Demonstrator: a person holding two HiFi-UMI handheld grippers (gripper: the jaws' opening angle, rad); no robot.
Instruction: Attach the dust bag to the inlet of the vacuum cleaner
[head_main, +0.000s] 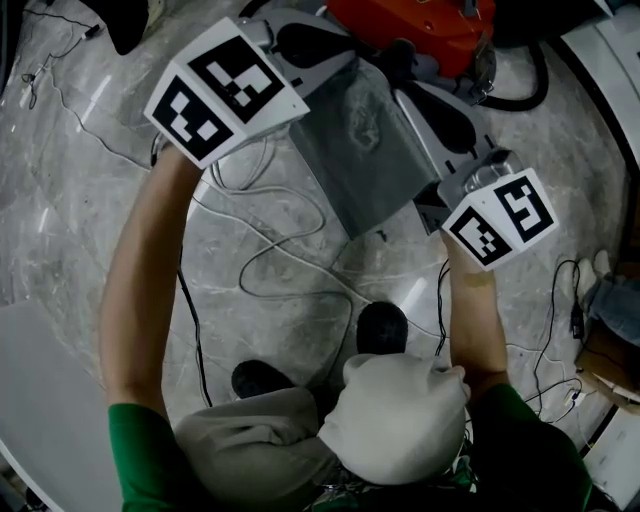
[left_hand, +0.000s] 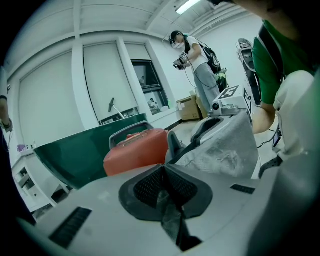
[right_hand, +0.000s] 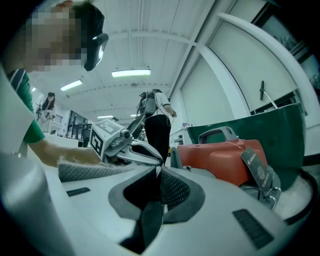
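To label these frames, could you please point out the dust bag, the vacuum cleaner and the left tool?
dust bag (head_main: 365, 165): head view, middle of grey fabric.
vacuum cleaner (head_main: 420, 25): head view, orange body.
left tool (left_hand: 164, 169): left gripper view, where its tips meet.

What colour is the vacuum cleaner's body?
The vacuum cleaner is orange-red; the right gripper view shows it best.

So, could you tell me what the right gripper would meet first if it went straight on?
Most likely the vacuum cleaner: its dark grey end shows straight ahead of the right gripper, beside the red body, though depth is unclear.
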